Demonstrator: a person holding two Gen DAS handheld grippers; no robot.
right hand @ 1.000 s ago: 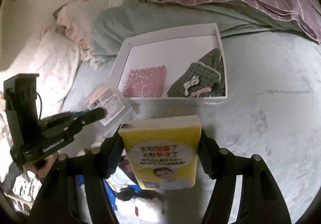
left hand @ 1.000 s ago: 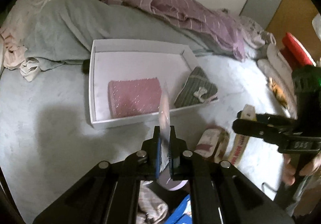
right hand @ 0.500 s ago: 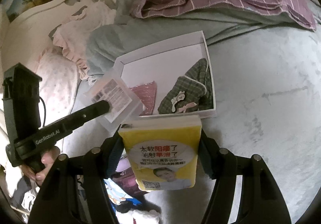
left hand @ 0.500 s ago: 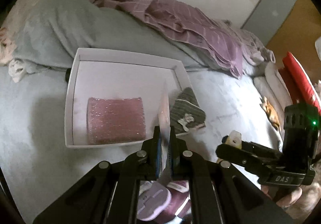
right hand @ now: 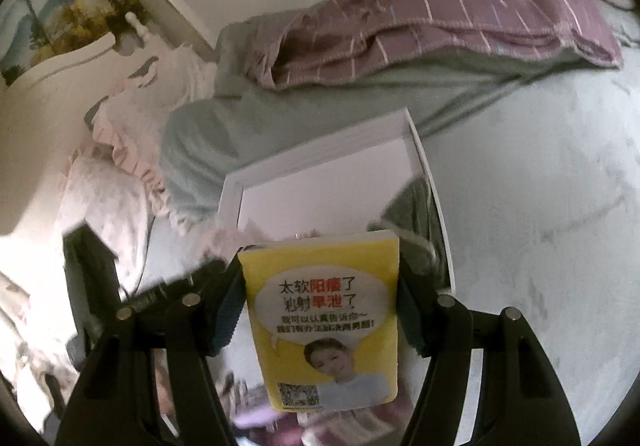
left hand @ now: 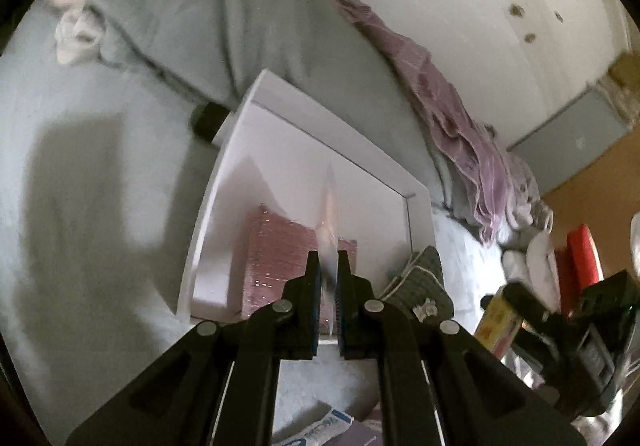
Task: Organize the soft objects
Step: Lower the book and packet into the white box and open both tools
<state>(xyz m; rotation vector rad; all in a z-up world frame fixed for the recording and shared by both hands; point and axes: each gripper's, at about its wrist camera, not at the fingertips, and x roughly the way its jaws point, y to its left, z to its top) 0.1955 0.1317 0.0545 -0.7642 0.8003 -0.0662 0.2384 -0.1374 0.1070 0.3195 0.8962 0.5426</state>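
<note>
One white box (left hand: 416, 186) sits on, seemingly, a grey bedspread (left hand: 92, 206).

— That box (left hand: 308, 118) on the bed is plain white, and the folded cloth (left hand: 276, 258) inside it is pink with a fine glittery fleck.

— Beside the pink one lies a dark green pouch (left hand: 428, 278) with thin pale checks.

— The packet (right hand: 324, 310) is bright yellow, with a white bubble carrying black and red characters.

— The blanket (right hand: 440, 18) heaped behind is mauve with thin white stripes, over a grey-green quilt (right hand: 224, 130).

— And the sheet (right hand: 540, 206) is a pale, mottled grey-blue, while the pillow (right hand: 104, 206) is whitish with a pink frill.
</note>
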